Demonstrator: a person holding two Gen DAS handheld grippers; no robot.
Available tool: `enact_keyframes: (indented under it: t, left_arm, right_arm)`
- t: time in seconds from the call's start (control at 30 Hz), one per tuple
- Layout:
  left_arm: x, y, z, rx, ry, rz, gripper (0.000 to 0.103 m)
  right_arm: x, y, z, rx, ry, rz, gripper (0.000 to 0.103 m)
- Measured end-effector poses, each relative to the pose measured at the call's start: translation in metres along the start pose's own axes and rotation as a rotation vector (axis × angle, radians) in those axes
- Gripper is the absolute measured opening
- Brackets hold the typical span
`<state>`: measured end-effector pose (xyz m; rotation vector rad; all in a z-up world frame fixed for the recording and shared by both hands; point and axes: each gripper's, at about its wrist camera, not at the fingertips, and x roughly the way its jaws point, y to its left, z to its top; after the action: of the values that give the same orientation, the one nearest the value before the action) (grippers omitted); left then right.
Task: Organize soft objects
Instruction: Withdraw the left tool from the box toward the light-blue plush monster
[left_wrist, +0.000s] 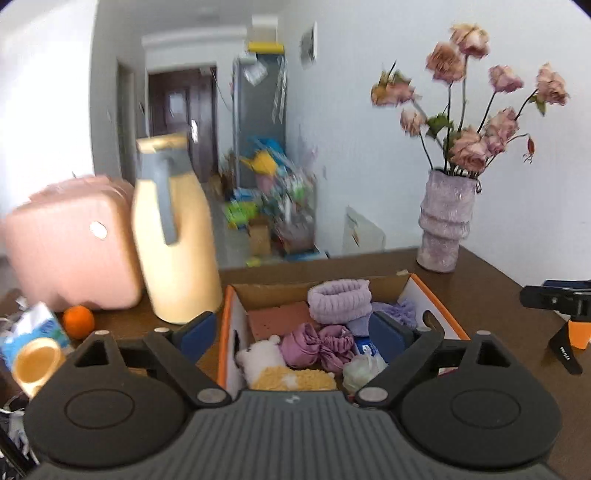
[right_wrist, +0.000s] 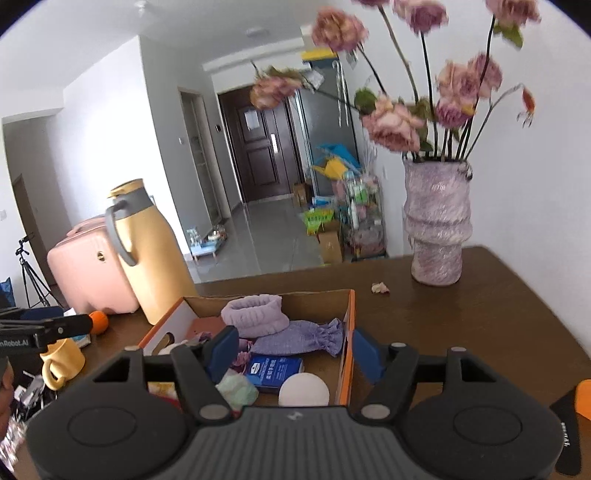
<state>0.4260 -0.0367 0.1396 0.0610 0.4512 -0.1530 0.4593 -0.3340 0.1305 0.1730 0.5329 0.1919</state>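
Observation:
An open cardboard box with orange edges (left_wrist: 441, 302) (right_wrist: 351, 325) sits on the brown table. It holds soft things: a lilac headband (left_wrist: 340, 301) (right_wrist: 256, 314), a purple scrunchie (left_wrist: 317, 345), a white and yellow plush (left_wrist: 273, 363), a lilac drawstring pouch (right_wrist: 299, 338), a pale green mesh puff (left_wrist: 364, 371) (right_wrist: 238, 391), a white ball (right_wrist: 303, 389) and a blue tissue pack (right_wrist: 275, 371). My left gripper (left_wrist: 295, 332) is open and empty above the box. My right gripper (right_wrist: 291, 352) is open and empty, straddling the box's right wall.
A yellow thermos jug (left_wrist: 173, 236) (right_wrist: 147, 243) and a pink case (left_wrist: 70, 247) stand left of the box, with an orange (left_wrist: 78, 321) and a yellow mug (right_wrist: 61, 363). A purple vase of dried roses (left_wrist: 447, 221) (right_wrist: 437, 221) stands at the back right.

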Motion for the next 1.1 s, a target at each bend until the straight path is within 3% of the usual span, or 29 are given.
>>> enact_keyframes:
  t: [0.13, 0.4, 0.57, 0.67, 0.77, 0.93, 1.1]
  left_arm:
    - [-0.042, -0.012, -0.027, 0.029, -0.088, 0.023, 0.097]
    - [-0.106, -0.026, -0.094, 0.028, -0.153, 0.081, 0.103]
    - [-0.139, -0.025, -0.147, -0.052, -0.109, 0.032, 0.103]
    - [-0.153, -0.028, -0.172, -0.01, -0.085, 0.018, 0.103]
    - [-0.158, -0.029, -0.185, 0.025, -0.067, 0.011, 0.103]
    - [-0.15, -0.027, -0.194, 0.008, -0.02, -0.016, 0.103]
    - [-0.137, -0.027, -0.191, -0.004, 0.003, -0.028, 0.103]
  right_arm:
    - [-0.035, 0.014, -0.026, -0.055, -0.083, -0.017, 0.078]
    - [-0.099, 0.051, -0.098, -0.171, -0.198, -0.005, 0.087]
    - [-0.132, 0.066, -0.147, -0.189, -0.228, 0.018, 0.092]
    - [-0.149, 0.07, -0.185, -0.141, -0.248, -0.014, 0.092]
    - [-0.157, 0.073, -0.216, -0.129, -0.217, 0.013, 0.092]
    - [-0.151, 0.077, -0.236, -0.127, -0.144, -0.01, 0.092]
    - [-0.146, 0.08, -0.237, -0.119, -0.135, -0.015, 0.092]
